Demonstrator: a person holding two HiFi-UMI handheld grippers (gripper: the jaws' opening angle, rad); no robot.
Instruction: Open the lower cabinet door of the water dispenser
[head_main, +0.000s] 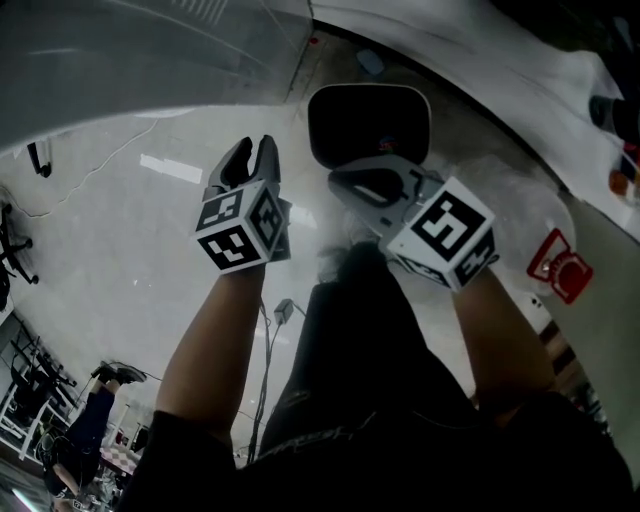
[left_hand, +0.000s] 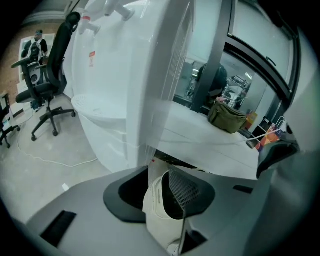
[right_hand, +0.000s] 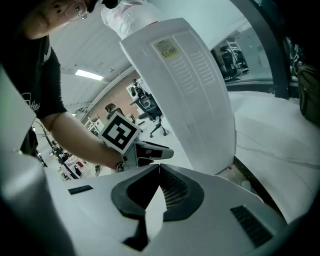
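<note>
Water dispenser (left_hand: 125, 75): white, upright on the pale grey floor (left_hand: 30, 170), upper centre of the left gripper view. Its vented panel fills the middle of the right gripper view. Lower door not distinguishable.

Left gripper (head_main: 252, 150): jaws apart, nothing between.

Right gripper (head_main: 350, 185): jaw tips together, empty.

Black office chair (left_hand: 45, 95) at left. Olive bag (left_hand: 227, 117) on a white surface (left_hand: 200, 135) by the glass partition (left_hand: 250, 45).

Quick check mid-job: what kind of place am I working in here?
Most likely an office or lab workspace. A white water dispenser stands close ahead, a black office chair on castors sits near it, and a dark-framed glass partition runs behind.
</note>
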